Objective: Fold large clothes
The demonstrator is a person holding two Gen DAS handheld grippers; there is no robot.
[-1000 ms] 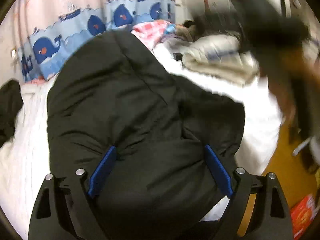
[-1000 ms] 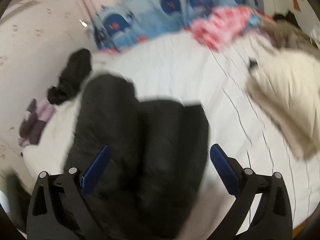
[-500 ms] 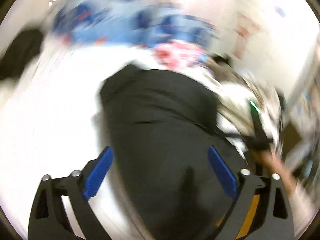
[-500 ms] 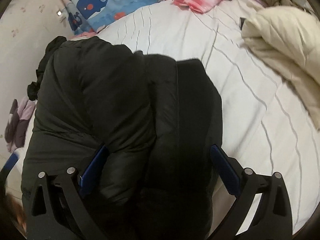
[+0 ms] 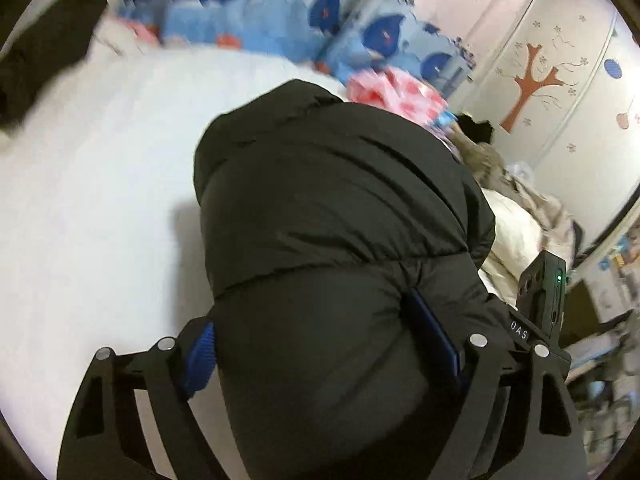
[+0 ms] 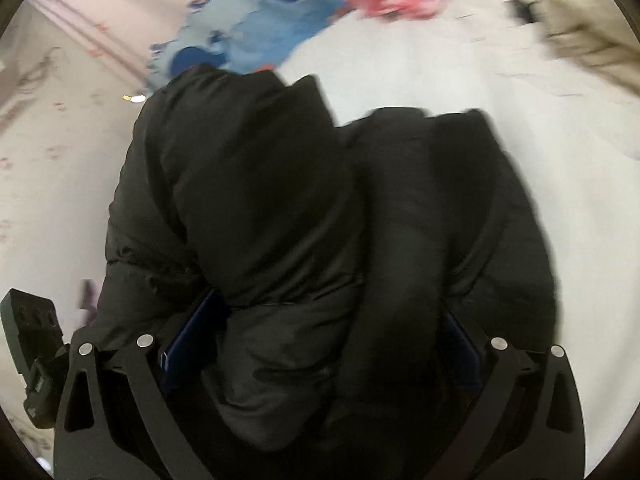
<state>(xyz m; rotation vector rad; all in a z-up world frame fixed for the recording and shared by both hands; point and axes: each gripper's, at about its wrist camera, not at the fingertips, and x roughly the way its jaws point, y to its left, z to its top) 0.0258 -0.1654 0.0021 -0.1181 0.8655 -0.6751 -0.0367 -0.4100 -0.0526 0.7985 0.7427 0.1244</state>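
A black puffer jacket (image 5: 340, 200) lies bunched into a thick bundle on the white bed sheet (image 5: 100, 200). My left gripper (image 5: 312, 320) straddles its near end. The jaws are closing, the right pad is sunk into the fabric and the left pad (image 5: 200, 356) touches the bundle's edge. In the right wrist view the same jacket (image 6: 260, 180) shows two rolled folds side by side. My right gripper (image 6: 328, 308) is shut on that end, with fabric bulging over both blue pads. Each gripper's body shows at the edge of the other's view.
A blue whale-print quilt (image 5: 248, 12) lies along the bed's far side, with a pink cloth (image 5: 392, 92) beside it. A cream padded garment (image 5: 516, 224) sits right of the jacket, a dark garment (image 5: 52, 40) at far left. A wardrobe with a tree sticker (image 5: 532, 84) stands behind.
The left view has swung sideways and rolled, and the jacket now fills that gripper's jaws. My right gripper has come down closer, so the jacket's folds now cover its pads.
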